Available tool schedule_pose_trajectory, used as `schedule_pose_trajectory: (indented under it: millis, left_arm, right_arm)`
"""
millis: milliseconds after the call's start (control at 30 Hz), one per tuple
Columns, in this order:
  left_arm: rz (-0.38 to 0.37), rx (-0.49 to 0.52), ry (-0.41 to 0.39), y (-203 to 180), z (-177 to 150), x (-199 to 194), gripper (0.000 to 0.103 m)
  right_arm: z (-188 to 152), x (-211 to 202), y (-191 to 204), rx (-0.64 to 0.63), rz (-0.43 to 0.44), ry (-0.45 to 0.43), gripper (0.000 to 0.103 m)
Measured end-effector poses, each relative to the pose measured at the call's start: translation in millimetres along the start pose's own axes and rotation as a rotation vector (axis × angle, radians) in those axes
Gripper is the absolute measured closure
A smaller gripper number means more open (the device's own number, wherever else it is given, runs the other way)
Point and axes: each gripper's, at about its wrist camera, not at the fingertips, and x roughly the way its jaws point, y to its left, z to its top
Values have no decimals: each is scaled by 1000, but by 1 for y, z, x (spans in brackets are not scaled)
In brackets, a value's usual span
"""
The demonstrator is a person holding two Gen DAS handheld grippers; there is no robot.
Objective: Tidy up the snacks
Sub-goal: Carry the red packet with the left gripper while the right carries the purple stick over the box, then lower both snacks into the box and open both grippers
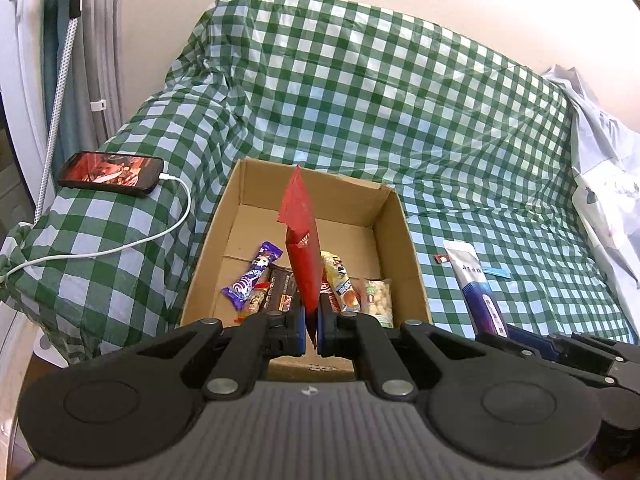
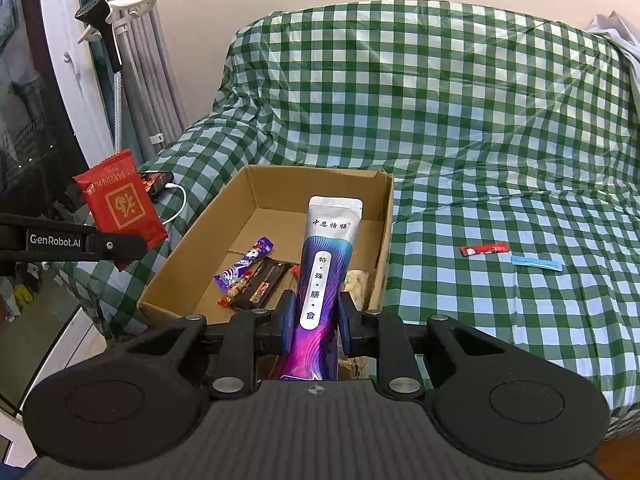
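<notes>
The sofa [image 2: 480, 120] carries everything: a soft seat under a loose green-checked cover, so expect nothing set on it to stand level or stay put if you press down. A curtain and a white door frame stand to its left; a phone [image 1: 110, 172] on a charging cable lies on the left armrest, clear of the work.

The box [image 1: 394, 216] sits on the seat against the left armrest, open at the top. It is thin cardboard and will likely slide or flex if you knock a wall. Several small wrapped snacks lie on its floor near the front edge.

Your right claw [image 2: 314, 326] is closed on the lower part of the pouch [image 2: 326, 256], a silver and purple sachet held upright over the front of the box. Judge it light, pliable and glossy: hold it by the flat body, since a grip near a sealed end may let it fold over.

Your left claw [image 1: 312, 326] is closed on the lower edge of the red packet [image 1: 302, 252], held edge-on above the front of the box. It looks thin, light and crinkly; pinch it flat across the faces and do not squeeze the contents.

Two sticks remain on the seat to the right of the box: a red stick [image 2: 485, 249] and, just beside it, a blue stick [image 2: 537, 262]. Both are slim and flat against soft cloth, so take them across the narrow width.
</notes>
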Motion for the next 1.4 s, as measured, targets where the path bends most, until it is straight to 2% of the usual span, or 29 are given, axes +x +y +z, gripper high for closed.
schedule_pose_trajectory:
  millis: [533,867,1400]
  left_arm:
    - [19,-17,69,13,14,46,98]
    - [23,-24,141,25,27,101,98]
    - [46,20,229,38,39,185,98]
  right_arm:
    - [13,41,-1,19,17,71,79]
    - [26,89,-5,33,20,132,79]
    - [38,170,-16,77,33,219,79]
